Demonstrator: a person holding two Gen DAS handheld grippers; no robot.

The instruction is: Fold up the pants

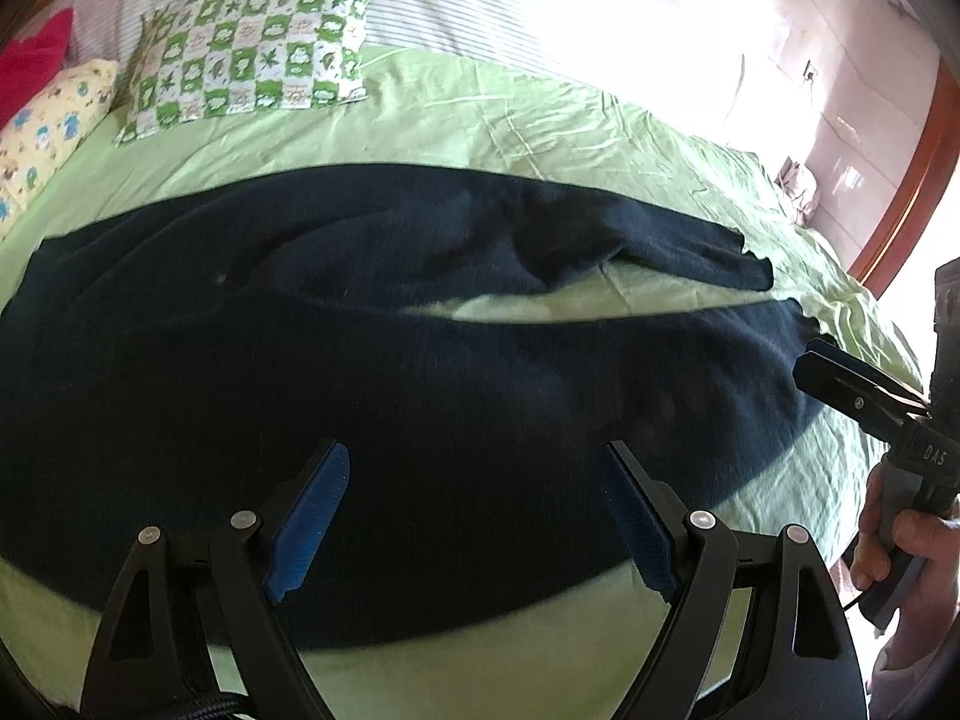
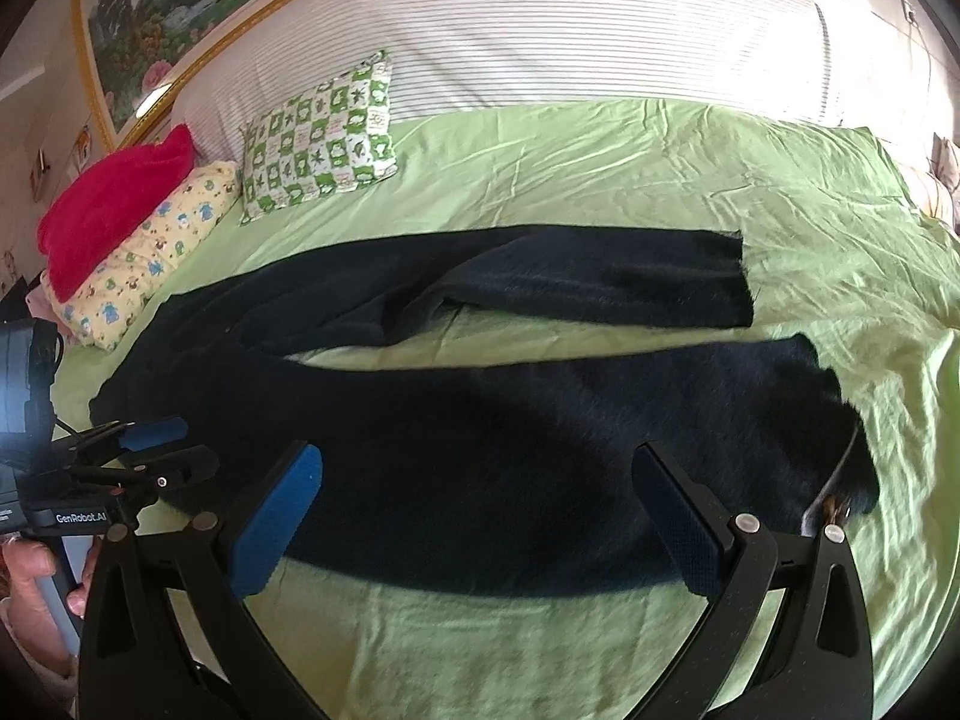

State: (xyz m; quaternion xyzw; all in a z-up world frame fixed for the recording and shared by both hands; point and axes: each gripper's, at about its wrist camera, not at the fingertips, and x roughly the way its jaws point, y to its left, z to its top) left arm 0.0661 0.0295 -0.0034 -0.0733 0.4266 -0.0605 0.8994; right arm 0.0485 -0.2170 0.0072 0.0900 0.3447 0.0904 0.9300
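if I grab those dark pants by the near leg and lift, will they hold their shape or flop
Probably flop: the pants lie limp, creased near the crotch. The fuzzy-looking knit likely grips the sheet and may drag it. Both legs would probably trail, so lift with both grippers.

Both grippers [image 1: 474, 474] [image 2: 477, 480] are black with blue ribbed pads [image 1: 309, 516], silver screws, perhaps grey handles.

Strong daylight floods from the bed's [image 1: 540, 120] far right corner, blowing out the wall there, while fisheye bending and slight blur soften both views.
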